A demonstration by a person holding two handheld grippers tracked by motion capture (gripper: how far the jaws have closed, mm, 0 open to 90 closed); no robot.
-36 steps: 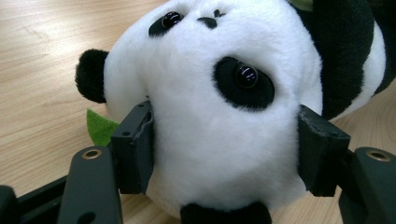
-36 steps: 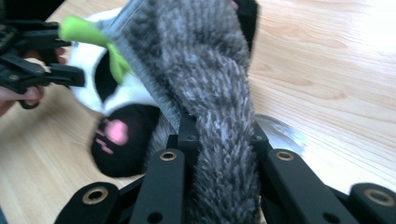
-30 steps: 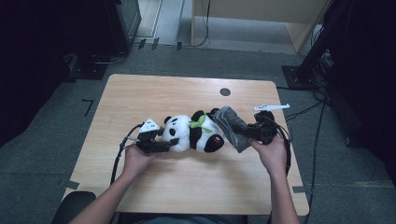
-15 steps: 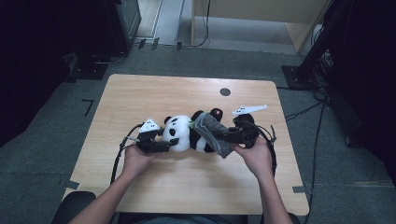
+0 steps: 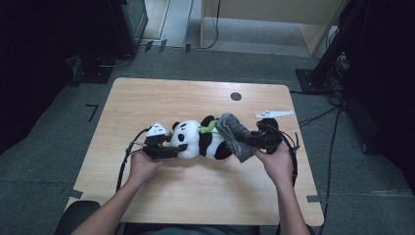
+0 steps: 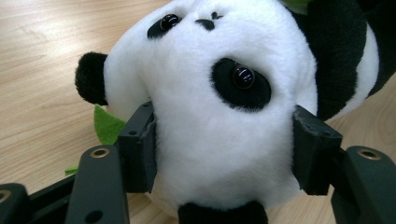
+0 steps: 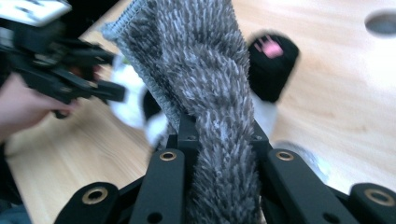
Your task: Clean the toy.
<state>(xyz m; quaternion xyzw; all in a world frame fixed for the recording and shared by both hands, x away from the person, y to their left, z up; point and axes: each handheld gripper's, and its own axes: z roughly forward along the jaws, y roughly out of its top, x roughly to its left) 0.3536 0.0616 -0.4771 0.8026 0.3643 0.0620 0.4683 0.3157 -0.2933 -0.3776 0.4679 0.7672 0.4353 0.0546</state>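
From the high view I see the panda plush [image 5: 201, 139] lying on its side at the middle of the wooden table [image 5: 195, 98], head toward my left gripper [image 5: 172, 151] and body toward my right gripper [image 5: 249, 142]. A grey cloth [image 5: 234, 133] is draped over the panda's rear end, with something green at its neck.

In the left gripper view, my two jaws sit on either side of the panda's white head [image 6: 210, 116], pads pressed into the plush; they have just been closing in on it. A green felt leaf [image 6: 107, 125] pokes out behind the left pad.

In the right gripper view, my jaws are clamped tight on the shaggy grey cloth [image 7: 205, 84], which rises between them. Beyond it is a black paw with a pink patch [image 7: 272, 60], blurred, so I think it is the panda's foot.
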